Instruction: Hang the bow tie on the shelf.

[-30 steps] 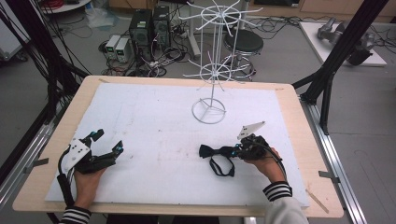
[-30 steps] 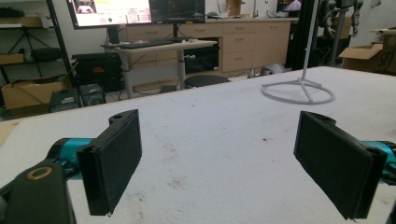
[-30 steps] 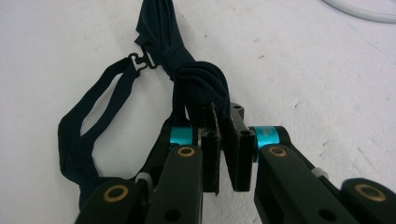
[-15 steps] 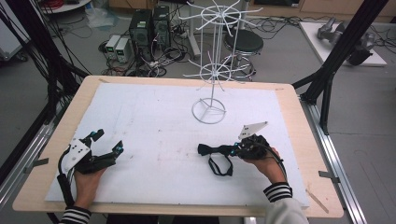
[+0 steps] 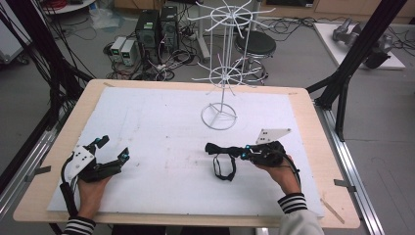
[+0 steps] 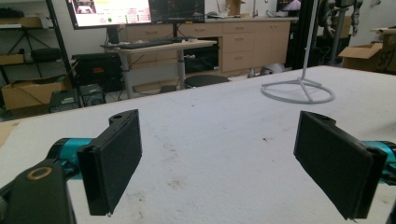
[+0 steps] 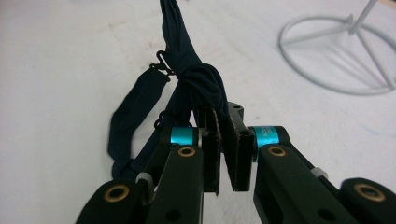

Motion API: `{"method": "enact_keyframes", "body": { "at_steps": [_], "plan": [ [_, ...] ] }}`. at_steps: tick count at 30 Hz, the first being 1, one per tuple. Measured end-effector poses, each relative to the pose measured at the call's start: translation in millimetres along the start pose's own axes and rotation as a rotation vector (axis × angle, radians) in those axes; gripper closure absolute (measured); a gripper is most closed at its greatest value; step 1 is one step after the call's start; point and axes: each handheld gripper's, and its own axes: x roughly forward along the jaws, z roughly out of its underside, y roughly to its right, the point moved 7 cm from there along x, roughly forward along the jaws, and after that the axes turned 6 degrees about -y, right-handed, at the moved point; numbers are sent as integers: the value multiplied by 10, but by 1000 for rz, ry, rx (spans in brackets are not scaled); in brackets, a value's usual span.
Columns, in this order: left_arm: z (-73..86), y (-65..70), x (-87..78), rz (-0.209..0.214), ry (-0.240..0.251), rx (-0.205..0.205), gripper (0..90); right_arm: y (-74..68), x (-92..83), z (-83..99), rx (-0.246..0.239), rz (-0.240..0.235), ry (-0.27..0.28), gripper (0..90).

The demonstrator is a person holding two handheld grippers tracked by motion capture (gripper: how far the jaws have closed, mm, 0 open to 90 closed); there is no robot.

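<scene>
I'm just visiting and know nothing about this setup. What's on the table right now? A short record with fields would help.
surface: white mat on a wooden table
left tongs: open, holding nothing, resting near the mat's left edge
right tongs: shut on the dark bow tie
bow tie strap: looped, lying on the mat
wire rack: white, upright, behind the bow tie, nothing hanging on it

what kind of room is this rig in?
Most likely a robotics or data-collection lab. Desktop computer towers sit in cable tangles on the floor behind the table, monitors stand on a desk in the left gripper view, and black frame struts flank the table.
</scene>
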Motion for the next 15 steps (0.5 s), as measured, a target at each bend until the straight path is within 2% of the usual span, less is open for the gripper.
{"method": "enact_keyframes", "body": {
  "at_steps": [3,8,10,15],
  "plan": [
    [0,1,0,0,0,1,156,-10,-36,-49,-19,10,43,858],
    [1,0,0,0,-1,3,156,-4,-94,-103,-11,16,106,856],
    [1,1,0,0,-2,1,156,2,-115,-115,-13,33,119,856],
    [1,1,0,0,-1,1,156,-6,-168,-197,-26,51,202,855]
  ]
}}
